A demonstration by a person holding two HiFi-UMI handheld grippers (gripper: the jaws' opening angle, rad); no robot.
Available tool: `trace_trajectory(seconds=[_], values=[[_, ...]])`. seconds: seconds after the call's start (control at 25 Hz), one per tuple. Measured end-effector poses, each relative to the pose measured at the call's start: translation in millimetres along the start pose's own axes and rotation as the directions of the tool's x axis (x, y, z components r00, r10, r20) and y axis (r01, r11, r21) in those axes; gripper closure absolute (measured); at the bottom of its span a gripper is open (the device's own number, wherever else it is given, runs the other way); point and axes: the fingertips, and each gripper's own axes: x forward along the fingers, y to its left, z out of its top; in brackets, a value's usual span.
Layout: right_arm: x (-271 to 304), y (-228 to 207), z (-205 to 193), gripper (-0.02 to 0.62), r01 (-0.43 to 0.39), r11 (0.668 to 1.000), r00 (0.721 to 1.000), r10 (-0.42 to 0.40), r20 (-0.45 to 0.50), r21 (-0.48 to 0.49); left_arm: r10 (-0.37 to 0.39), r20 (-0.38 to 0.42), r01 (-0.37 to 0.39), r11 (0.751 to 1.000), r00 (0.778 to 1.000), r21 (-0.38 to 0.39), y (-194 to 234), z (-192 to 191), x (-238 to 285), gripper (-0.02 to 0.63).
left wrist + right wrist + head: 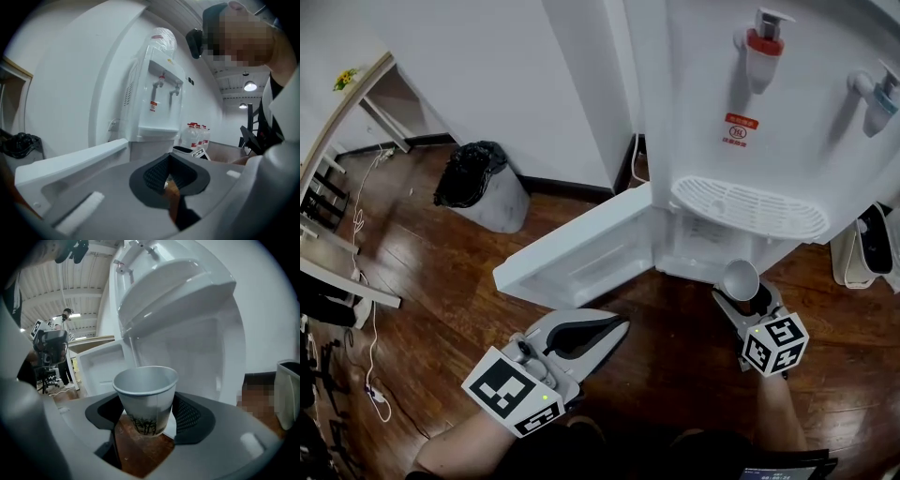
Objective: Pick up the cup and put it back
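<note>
A white paper cup (739, 278) with a dark tree print stands upright between the jaws of my right gripper (741, 292), whose pads press its lower sides (146, 397). It is held above the wooden floor, just in front of the water dispenser's open lower compartment (705, 251) and below the drip tray (750, 208). The cup looks empty inside. My left gripper (614, 330) hovers low over the floor to the left, jaws together with nothing in them (171, 164).
The white water dispenser (750, 112) fills the upper right, its cabinet door (581, 248) swung open to the left. A bin with a black bag (478, 187) stands by the wall. A white container (862, 246) sits right of the dispenser. Water bottles (194, 136) stand beyond.
</note>
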Motion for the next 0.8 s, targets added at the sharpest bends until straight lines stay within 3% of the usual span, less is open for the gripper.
trace_trajectory(seconds=[0.24,0.48,0.8], values=[[37.8,-26.9,-25.2,0.275,0.043,0.999,0.999,-0.043,-0.023,0.004,0.042,-0.031,-0.042,0.999,0.999,-0.018,16.4,-10.6,-7.7,0.604],[76.7,-58.7,-43.0,0.273,0.102,0.995,0.994,-0.102,-0.036,-0.005,-0.002,-0.057,0.002,1.000,0.998,0.000,18.6,-22.1,-14.3,0.604],[124.0,-97.6,-55.8,0.275,0.181,0.983,0.983,-0.180,-0.033,0.018,0.037,-0.106,-0.037,0.999,0.994,0.005,38.0,-35.2,-34.8,0.604]])
